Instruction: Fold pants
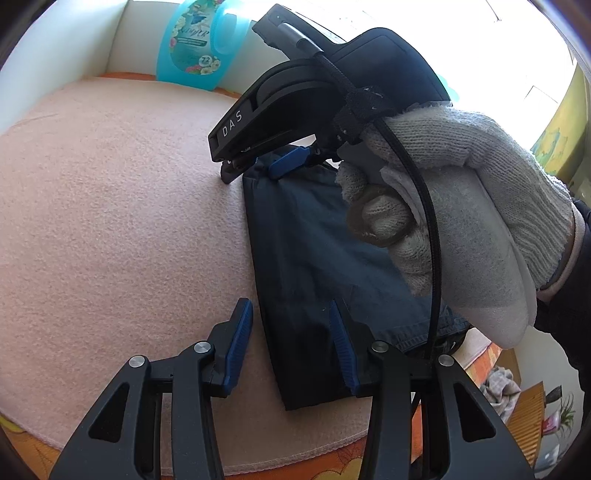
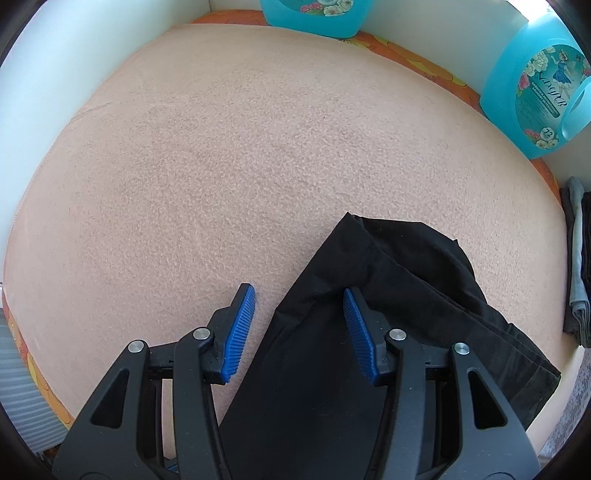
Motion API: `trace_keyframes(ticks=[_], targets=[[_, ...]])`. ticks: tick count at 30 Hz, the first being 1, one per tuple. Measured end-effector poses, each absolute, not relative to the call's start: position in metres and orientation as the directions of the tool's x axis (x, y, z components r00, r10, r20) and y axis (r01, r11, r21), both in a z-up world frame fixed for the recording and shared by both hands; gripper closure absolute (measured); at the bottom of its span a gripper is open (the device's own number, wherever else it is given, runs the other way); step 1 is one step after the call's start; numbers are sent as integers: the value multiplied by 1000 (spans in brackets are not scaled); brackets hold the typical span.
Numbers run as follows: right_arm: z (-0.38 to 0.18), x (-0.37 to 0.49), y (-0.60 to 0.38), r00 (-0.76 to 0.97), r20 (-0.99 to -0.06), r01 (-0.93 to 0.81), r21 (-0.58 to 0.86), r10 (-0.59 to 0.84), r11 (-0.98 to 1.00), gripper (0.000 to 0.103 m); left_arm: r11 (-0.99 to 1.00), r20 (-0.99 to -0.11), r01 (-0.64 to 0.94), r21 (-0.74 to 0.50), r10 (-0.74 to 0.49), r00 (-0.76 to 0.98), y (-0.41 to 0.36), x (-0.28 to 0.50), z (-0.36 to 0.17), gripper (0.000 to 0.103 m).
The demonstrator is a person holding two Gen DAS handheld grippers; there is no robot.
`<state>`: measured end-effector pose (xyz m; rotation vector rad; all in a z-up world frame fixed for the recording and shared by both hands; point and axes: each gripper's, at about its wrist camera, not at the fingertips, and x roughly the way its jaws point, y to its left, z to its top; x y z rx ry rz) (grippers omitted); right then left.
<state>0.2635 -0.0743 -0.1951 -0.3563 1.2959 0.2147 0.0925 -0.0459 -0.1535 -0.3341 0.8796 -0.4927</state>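
Note:
Dark navy pants [image 1: 314, 266] lie folded into a long strip on a pink fleece blanket [image 1: 110, 206]. My left gripper [image 1: 291, 325] is open at the strip's near end, one finger on the blanket, the other over the cloth. My right gripper [image 1: 273, 158], held by a white-gloved hand [image 1: 461, 192], sits at the strip's far end. In the right wrist view the right gripper [image 2: 299, 321] is open, straddling the pants' [image 2: 369, 295] left edge, with nothing pinched. A fold of the cloth bunches beyond its right finger.
Blue detergent bottles stand at the back edge: one in the left wrist view [image 1: 195, 40], two in the right wrist view [image 2: 314, 14] [image 2: 539, 92]. White walls [image 2: 44, 55] border the blanket. A stack of folded grey clothes [image 2: 578, 258] lies at the right.

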Motion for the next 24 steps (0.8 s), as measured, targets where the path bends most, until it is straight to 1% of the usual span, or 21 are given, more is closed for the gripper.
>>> trace_keyframes(ticks=[4, 6, 8, 10, 11, 12, 17, 18, 20, 24], targets=[[-194, 255, -76, 276, -961, -364, -138, -35, 921, 56, 844, -653, 269, -465, -532, 539, -48, 96, -153, 61], [-194, 256, -79, 274, -961, -365, -133, -30, 921, 64, 846, -655, 267, -462, -528, 540, -49, 99, -154, 61], [-194, 256, -81, 268, -963, -367, -116, -15, 923, 67, 848, -657, 264, -459, -525, 541, -50, 100, -155, 61], [-193, 254, -81, 269, -963, -378, -106, 0, 920, 75, 847, -656, 262, -462, -525, 542, -51, 100, -154, 61], [-192, 254, -82, 268, -963, -379, -90, 16, 921, 88, 848, -656, 260, -462, -524, 543, -52, 100, -153, 61], [-190, 252, -84, 269, -963, -375, -74, 32, 924, 92, 849, -658, 258, -460, -522, 543, -52, 100, -153, 61], [-172, 247, -101, 295, -949, -367, -4, 112, 930, 97, 859, -670, 254, -444, -506, 543, -55, 103, -152, 61], [-168, 246, -106, 301, -945, -362, 12, 129, 932, 98, 861, -673, 249, -443, -503, 542, -56, 104, -152, 57], [-160, 246, -116, 312, -937, -355, 41, 159, 934, 98, 861, -672, 243, -448, -503, 544, -56, 103, -152, 52], [-147, 247, -132, 336, -919, -341, 86, 207, 936, 99, 867, -673, 236, -439, -491, 553, -63, 107, -150, 52]])
